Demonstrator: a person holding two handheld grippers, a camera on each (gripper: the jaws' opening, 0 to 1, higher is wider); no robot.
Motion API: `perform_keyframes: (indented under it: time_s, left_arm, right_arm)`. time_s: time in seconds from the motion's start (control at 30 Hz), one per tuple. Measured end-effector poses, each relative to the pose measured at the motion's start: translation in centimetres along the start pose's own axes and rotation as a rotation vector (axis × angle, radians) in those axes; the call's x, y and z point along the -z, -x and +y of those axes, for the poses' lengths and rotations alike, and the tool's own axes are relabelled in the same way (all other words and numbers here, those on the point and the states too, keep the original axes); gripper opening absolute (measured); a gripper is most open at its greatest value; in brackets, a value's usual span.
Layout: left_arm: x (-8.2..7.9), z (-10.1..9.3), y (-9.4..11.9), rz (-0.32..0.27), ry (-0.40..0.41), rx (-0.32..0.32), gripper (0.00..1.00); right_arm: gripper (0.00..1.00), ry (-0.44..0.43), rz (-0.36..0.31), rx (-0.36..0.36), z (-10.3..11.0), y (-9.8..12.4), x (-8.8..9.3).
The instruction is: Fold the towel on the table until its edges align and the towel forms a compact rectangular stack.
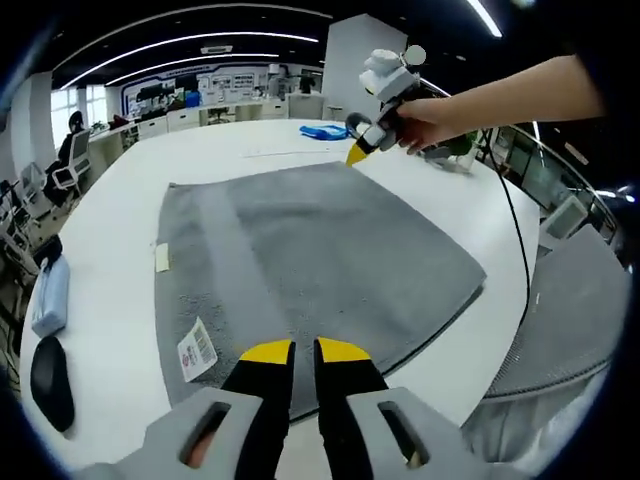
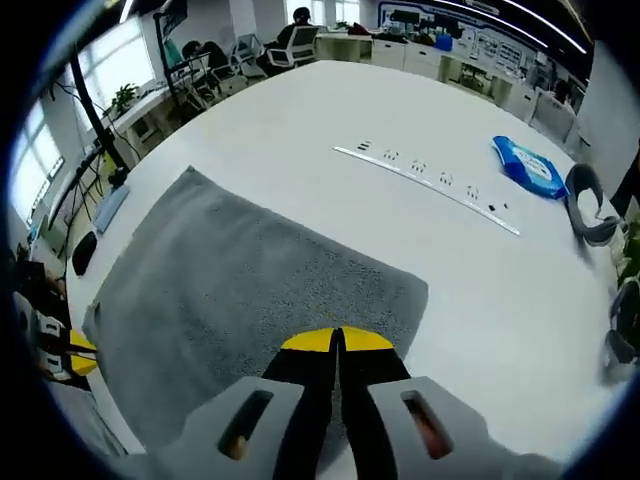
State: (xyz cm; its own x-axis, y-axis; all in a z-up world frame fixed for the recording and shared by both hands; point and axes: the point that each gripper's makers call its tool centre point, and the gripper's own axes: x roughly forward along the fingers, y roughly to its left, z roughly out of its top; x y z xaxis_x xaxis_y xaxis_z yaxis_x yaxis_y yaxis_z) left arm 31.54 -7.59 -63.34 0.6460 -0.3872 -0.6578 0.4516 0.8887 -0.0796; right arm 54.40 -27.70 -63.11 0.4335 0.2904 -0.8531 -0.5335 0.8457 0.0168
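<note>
A grey towel (image 1: 320, 260) lies spread flat on the white table (image 1: 110, 250), with a white label (image 1: 197, 348) near its close corner. My left gripper (image 1: 305, 352) hovers over the towel's near edge, its yellow-tipped jaws open a narrow gap with nothing between them. A hand holds my right gripper (image 1: 356, 152) down at the towel's far corner. In the right gripper view the right gripper (image 2: 338, 340) is shut, tips together over the towel (image 2: 240, 300); whether cloth is pinched is hidden. The left gripper (image 2: 78, 355) sits at the towel's left corner.
A black mouse (image 1: 50, 385) and a pale blue case (image 1: 50, 295) lie at the table's left edge. A blue packet (image 2: 528, 165) and a long white strip (image 2: 430, 180) lie beyond the towel. A grey chair (image 1: 570, 310) and a black cable (image 1: 515, 230) are on the right.
</note>
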Motion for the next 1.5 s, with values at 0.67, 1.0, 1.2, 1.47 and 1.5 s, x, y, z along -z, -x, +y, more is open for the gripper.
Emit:
perform_keyframes:
  time_s: [0.67, 1.0, 1.2, 1.47, 1.5]
  left_arm:
    - [1.5, 0.0, -1.4, 0.074, -0.043, -0.026, 0.08]
    - [1.3, 0.1, -1.7, 0.140, -0.137, -0.050, 0.05]
    - [1.0, 0.1, -1.9, 0.155, -0.186, -0.050, 0.03]
    - [1.0, 0.1, -2.1, 0.188, -0.204, -0.048, 0.03]
    - [1.1, 0.1, -2.1, 0.189, -0.205, -0.048, 0.03]
  right_arm:
    - [0.00, 0.279, 0.114, 0.068, 0.2, -2.0, 2.6]
    - [0.00, 0.356, 0.141, 0.098, 0.3, -2.0, 2.7]
    - [0.00, 0.383, 0.162, 0.107, -0.1, -1.7, 3.2]
    - [0.00, 0.366, 0.176, 0.110, -0.6, -1.0, 4.4]
    - [0.00, 0.368, 0.179, 0.111, -0.7, -0.9, 4.5]
